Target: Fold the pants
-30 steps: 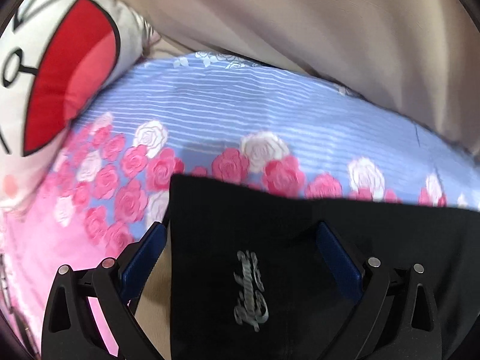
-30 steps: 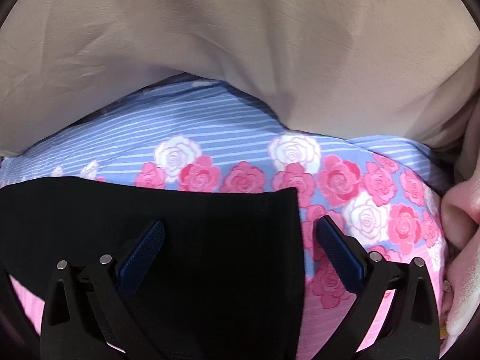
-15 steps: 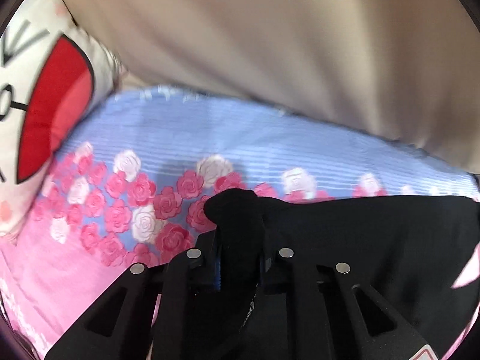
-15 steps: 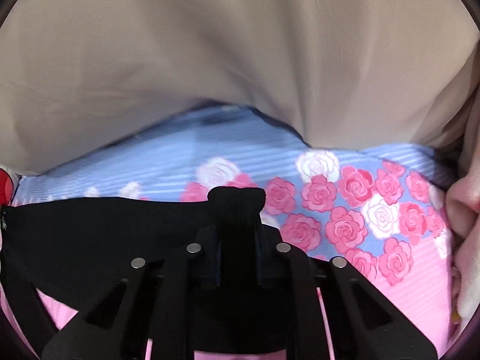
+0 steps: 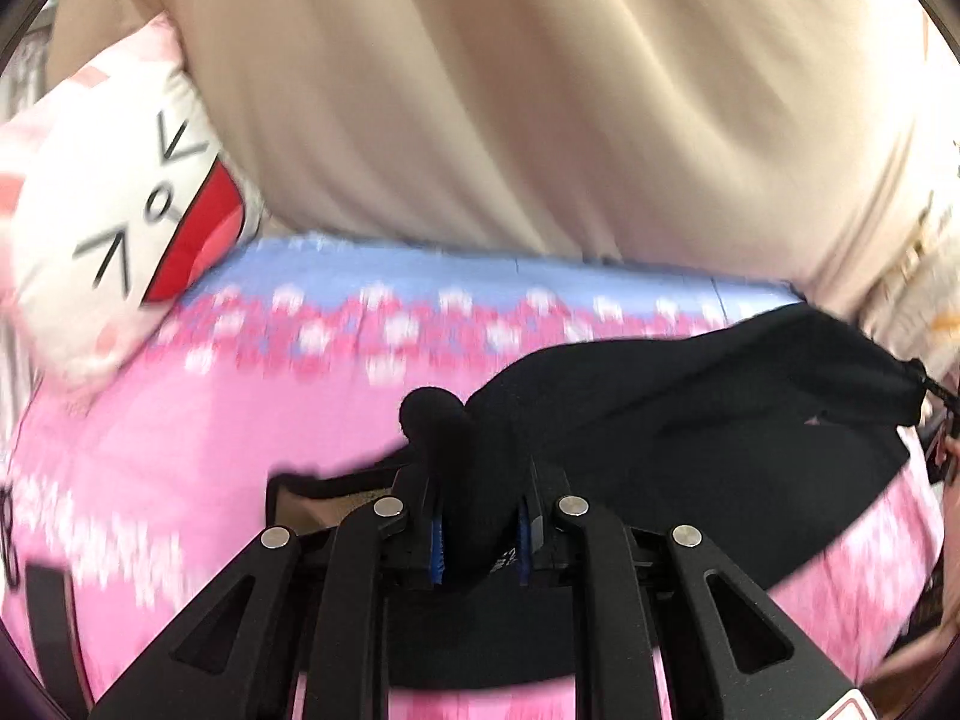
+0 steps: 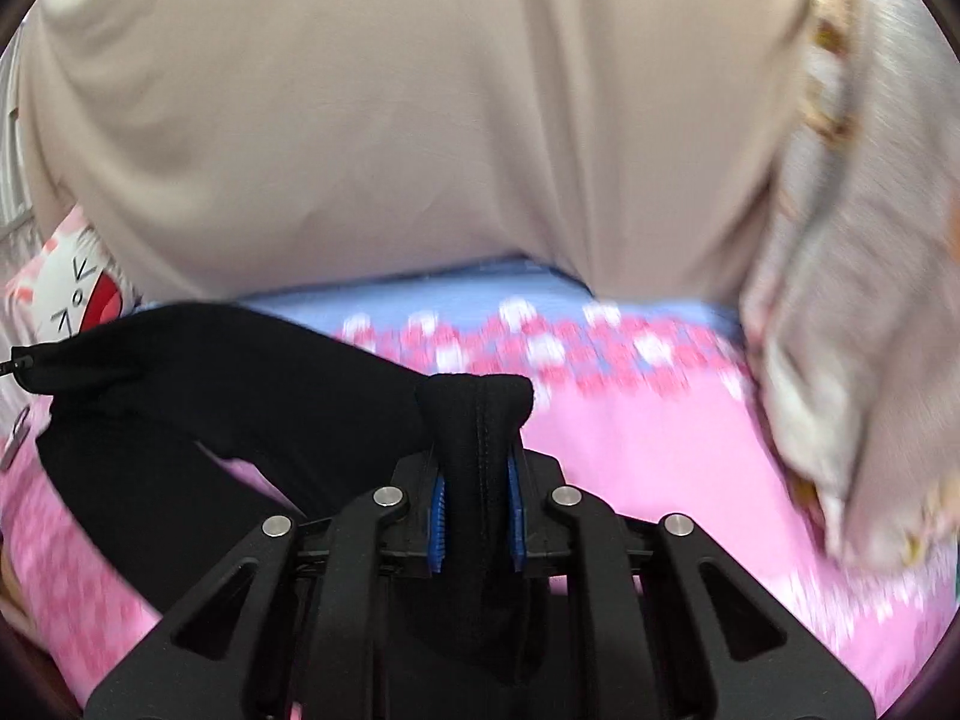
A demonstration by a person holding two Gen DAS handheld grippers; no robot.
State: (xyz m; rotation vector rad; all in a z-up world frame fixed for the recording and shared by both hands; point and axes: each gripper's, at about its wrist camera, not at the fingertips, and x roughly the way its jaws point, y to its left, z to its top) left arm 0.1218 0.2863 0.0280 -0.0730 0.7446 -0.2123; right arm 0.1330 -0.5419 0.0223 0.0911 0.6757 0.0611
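At the nine o'clock side of the left wrist view lies a cartoon-face pillow (image 5: 114,222). Left gripper (image 5: 480,531): fingers clenched on a bunched corner of the black pants (image 5: 690,396); cloth runs off toward three o'clock, raised clear of the floral bedsheet (image 5: 180,420). Right gripper (image 6: 476,525): likewise clamped on the opposite corner, pants trailing toward nine o'clock. Held edge spans between the two grips, long axis crosswise. Judgement: both hands equally placed; the fold depends on carrying this edge together.
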